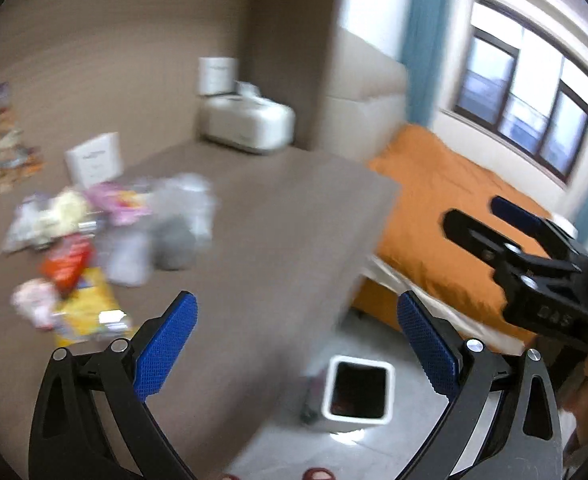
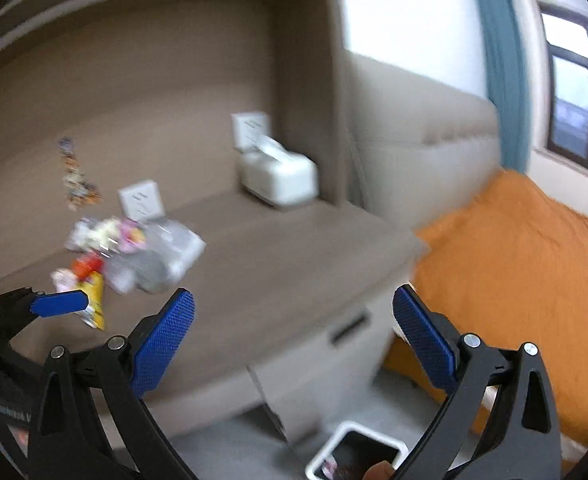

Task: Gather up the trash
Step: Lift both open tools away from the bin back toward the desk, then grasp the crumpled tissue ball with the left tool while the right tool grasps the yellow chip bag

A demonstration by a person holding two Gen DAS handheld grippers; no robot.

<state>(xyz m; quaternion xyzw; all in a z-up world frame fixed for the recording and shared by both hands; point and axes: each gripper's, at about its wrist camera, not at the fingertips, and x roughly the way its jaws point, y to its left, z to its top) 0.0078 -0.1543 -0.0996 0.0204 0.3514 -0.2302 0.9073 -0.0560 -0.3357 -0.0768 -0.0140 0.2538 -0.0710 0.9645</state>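
A blurred heap of trash [image 1: 105, 236] lies on the brown desk [image 1: 261, 240]: clear plastic bags, pink and white wrappers, a red packet and a yellow packet [image 1: 89, 312]. It also shows in the right wrist view [image 2: 129, 256]. A white bin [image 1: 358, 388] with a dark inside stands on the floor by the desk's corner, also low in the right wrist view [image 2: 358, 456]. My left gripper [image 1: 298, 340] is open and empty above the desk edge. My right gripper [image 2: 294, 332] is open and empty, to the right of the left one [image 1: 526, 252].
A white tissue box [image 1: 249, 120] and a white card [image 1: 93, 160] stand at the back of the desk. An orange-covered bed [image 1: 454, 216] lies right of the desk under a window. The desk has a drawer front [image 2: 346, 332].
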